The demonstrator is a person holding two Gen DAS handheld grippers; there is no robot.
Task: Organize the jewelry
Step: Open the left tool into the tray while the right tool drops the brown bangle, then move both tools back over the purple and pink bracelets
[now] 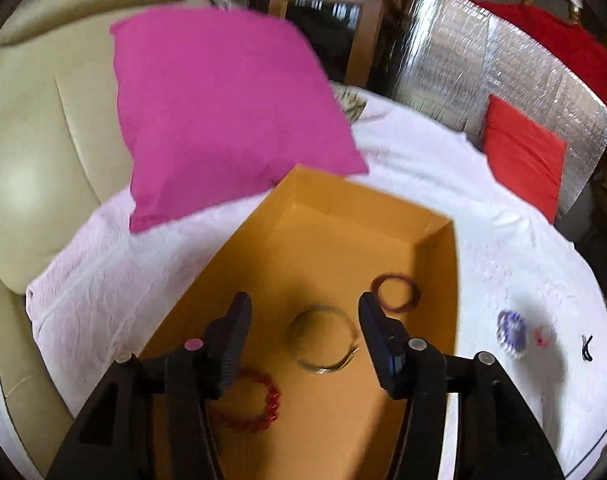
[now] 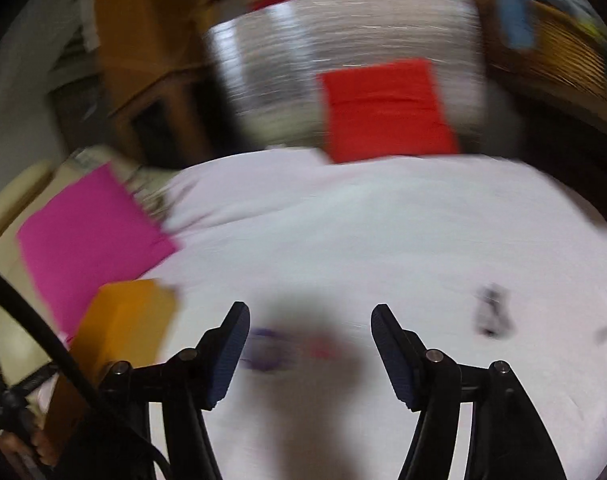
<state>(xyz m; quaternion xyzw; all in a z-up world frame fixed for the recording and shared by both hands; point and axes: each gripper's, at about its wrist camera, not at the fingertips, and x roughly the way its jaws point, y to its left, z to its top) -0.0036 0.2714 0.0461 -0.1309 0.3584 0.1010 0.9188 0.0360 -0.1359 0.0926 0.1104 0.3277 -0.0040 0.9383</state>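
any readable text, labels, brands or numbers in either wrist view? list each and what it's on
None readable in either view.
Orange box: plain walls, no print visible.
Pink cushion and red cushion: plain fabric, no labels showing.
Silver bangle, red beaded bracelet, thin dark red rings: no markings legible.
Small items on the white cover: too small and blurred to tell.
Right wrist view: motion-blurred throughout, nothing legible.
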